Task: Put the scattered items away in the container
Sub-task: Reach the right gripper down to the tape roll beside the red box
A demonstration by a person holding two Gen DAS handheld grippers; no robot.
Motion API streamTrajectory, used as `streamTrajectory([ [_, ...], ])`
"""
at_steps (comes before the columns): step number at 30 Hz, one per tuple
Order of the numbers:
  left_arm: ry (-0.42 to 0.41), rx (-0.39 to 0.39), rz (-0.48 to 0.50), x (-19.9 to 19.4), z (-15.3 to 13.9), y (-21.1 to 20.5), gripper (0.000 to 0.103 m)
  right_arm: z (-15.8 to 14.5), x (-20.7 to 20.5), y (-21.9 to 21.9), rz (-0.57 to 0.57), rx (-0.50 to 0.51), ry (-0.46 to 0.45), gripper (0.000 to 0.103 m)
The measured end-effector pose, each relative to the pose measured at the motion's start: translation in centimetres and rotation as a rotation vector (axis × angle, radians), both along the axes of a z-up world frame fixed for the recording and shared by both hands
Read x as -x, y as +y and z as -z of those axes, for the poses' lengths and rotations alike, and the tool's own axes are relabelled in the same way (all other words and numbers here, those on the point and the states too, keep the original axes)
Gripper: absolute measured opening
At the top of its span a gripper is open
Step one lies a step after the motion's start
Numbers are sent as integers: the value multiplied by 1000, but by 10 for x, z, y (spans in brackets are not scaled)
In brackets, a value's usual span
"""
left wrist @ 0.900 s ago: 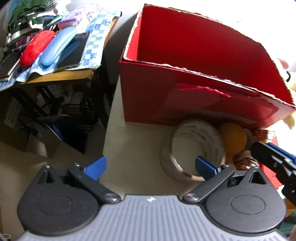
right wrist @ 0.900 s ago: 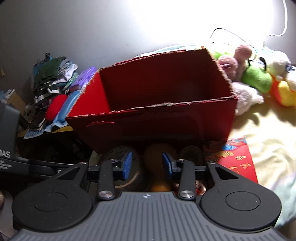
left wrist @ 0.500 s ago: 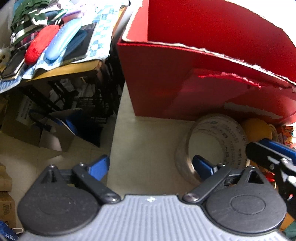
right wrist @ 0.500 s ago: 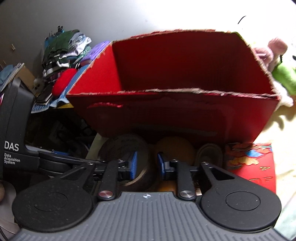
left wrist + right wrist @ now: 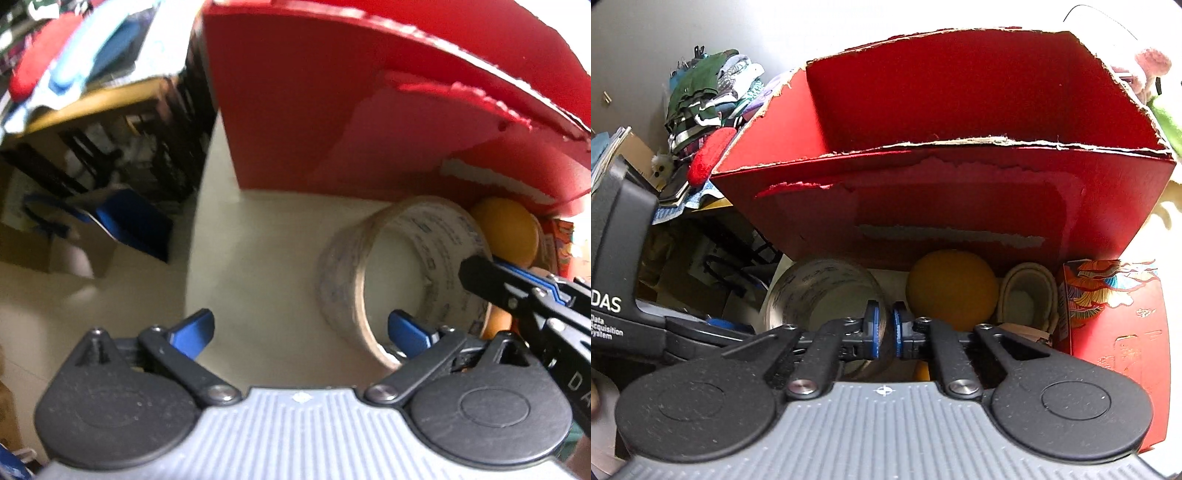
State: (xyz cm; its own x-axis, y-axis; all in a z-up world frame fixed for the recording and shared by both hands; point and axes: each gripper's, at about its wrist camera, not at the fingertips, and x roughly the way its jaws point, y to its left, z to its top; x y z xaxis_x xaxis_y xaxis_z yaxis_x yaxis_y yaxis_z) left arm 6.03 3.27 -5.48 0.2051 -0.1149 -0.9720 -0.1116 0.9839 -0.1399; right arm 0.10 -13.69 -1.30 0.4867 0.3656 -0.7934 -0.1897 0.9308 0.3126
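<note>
A red cardboard box (image 5: 960,192) stands open at the back, also in the left wrist view (image 5: 332,110). In front of it lie a clear tape roll (image 5: 820,291) (image 5: 373,266), an orange ball (image 5: 951,288) (image 5: 506,229) and a small beige roll (image 5: 1027,291). My right gripper (image 5: 884,328) is shut on the tape roll's right wall. My left gripper (image 5: 301,328) is open and empty, its right finger inside the roll's ring.
A red printed packet (image 5: 1108,314) lies at the right of the ball. A side table with clothes and cases (image 5: 709,122) stands left of the box. The table edge drops to the floor at the left (image 5: 92,258).
My right gripper has moved forward and down and its fingers have closed onto the tape roll's wall. The left gripper has moved closer to the box and roll.
</note>
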Motion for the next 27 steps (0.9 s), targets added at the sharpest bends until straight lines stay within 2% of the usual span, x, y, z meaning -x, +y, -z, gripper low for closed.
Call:
streamTrajectory([
  [2,19,35,-3,-1,4,3,101,0,0,0,6,-1,4,8],
  [8,-3,-9,6,-3,1,7,98,1,-3,0,22,-10,24,11],
  [10,-8,-2,11,-2,2,8,92,3,-4,-1,31,-21,49,15],
  [11,-17,5,22,-1,1,8,84,4,-5,-1,37,-34,59,15],
  [12,-30,13,38,-1,-2,7,72,5,-5,-2,42,-43,63,15],
  [13,-45,10,58,1,-5,5,68,4,-4,-2,44,-48,64,14],
  [15,-63,16,99,4,-11,-1,48,2,-3,-1,41,-50,56,11],
  [18,-68,46,129,10,-16,-3,37,-4,1,5,28,-27,28,11],
  [21,-115,58,152,19,-28,-1,28,-10,7,8,22,-15,-4,10],
  [27,-255,22,245,43,-69,-8,26,-34,26,10,34,-4,-102,9],
])
